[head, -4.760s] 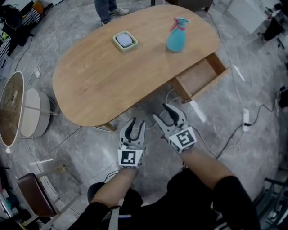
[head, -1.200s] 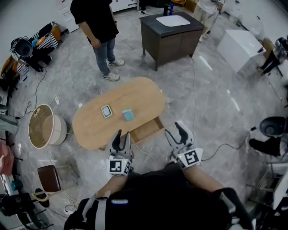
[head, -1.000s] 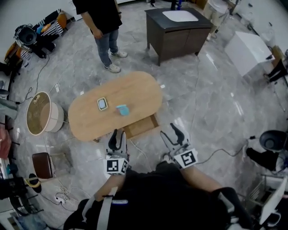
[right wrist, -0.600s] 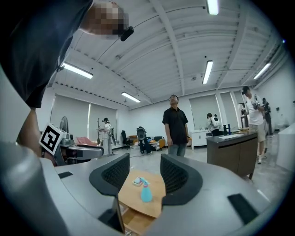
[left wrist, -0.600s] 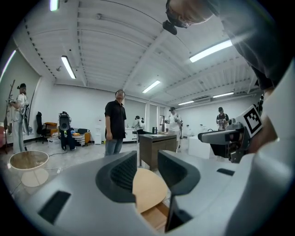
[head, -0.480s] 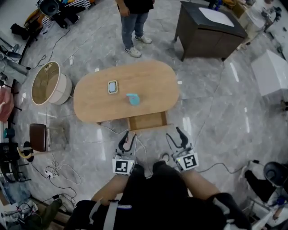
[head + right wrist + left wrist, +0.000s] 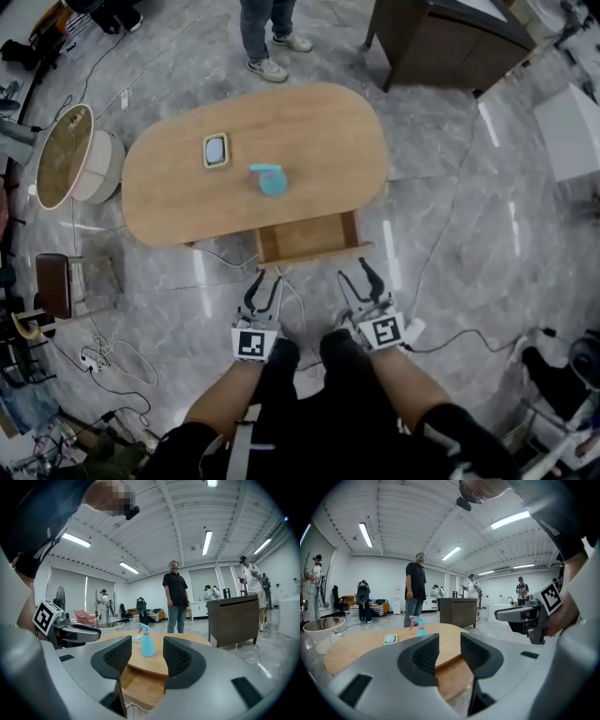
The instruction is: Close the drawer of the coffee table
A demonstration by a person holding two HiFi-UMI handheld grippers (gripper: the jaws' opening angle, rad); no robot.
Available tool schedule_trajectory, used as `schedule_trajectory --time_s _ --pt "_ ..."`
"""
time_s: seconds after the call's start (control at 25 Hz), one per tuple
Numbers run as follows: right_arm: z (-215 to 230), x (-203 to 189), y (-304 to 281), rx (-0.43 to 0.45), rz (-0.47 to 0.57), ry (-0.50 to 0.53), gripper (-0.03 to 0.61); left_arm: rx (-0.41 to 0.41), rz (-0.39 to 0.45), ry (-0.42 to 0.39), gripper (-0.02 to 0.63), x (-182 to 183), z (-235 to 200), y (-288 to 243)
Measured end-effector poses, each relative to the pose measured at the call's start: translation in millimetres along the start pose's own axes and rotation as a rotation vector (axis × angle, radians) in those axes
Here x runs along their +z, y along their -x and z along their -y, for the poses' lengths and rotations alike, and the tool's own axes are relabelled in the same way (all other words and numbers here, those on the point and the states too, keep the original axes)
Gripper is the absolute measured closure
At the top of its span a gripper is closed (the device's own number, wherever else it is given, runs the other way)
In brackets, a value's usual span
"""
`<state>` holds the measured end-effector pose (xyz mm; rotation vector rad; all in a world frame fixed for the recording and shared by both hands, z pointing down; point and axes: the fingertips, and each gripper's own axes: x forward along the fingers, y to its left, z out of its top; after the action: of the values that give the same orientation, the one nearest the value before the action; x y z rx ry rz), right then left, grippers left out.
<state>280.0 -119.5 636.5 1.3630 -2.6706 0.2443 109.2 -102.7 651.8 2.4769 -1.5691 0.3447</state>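
Observation:
The oval wooden coffee table (image 7: 187, 202) stands ahead of me with its drawer (image 7: 307, 238) pulled out toward me and nothing showing in it. A blue spray bottle (image 7: 270, 178) and a small dish (image 7: 216, 150) sit on the tabletop. My left gripper (image 7: 265, 286) hovers just short of the drawer's front, left of its middle, open with nothing between its fingers. My right gripper (image 7: 356, 277) hangs near the drawer's right corner, also open and holding nothing. In the left gripper view the drawer (image 7: 452, 679) shows beyond the gripper (image 7: 450, 644); in the right gripper view the drawer (image 7: 140, 686) lies past the gripper (image 7: 147, 656).
A person (image 7: 267, 33) stands beyond the table. A dark cabinet (image 7: 450, 37) is at the far right and a round side table (image 7: 66, 159) at the left. Cables (image 7: 295, 300) trail over the marble floor under the drawer. A brown stool (image 7: 56, 281) sits at the near left.
Both grippers have come down and now sit close in front of the open drawer. The table fills more of the head view. The drawer stays pulled out and the jaws keep the same gap.

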Motion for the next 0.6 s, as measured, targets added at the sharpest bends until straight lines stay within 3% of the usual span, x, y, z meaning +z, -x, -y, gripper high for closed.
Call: schedule_trajectory --time_s 0.32,0.48,0.6 --pt "0.9 -108.8 -11.8 0.092 -0.042 0.02 0.37 -0.077 0.01 -0.009 0.491 -93.1 23.3 -32.6" --pt "-0.1 -138.0 -17.6 0.146 -0.021 0.064 0.37 -0.094 0.017 0.011 0.491 -124.1 24.0 -44.3" --pt "4.0 -158.1 -19.5 0.147 -0.038 0.031 0.37 -0.135 0.021 -0.015 0.491 -143.0 28.1 -49.1"
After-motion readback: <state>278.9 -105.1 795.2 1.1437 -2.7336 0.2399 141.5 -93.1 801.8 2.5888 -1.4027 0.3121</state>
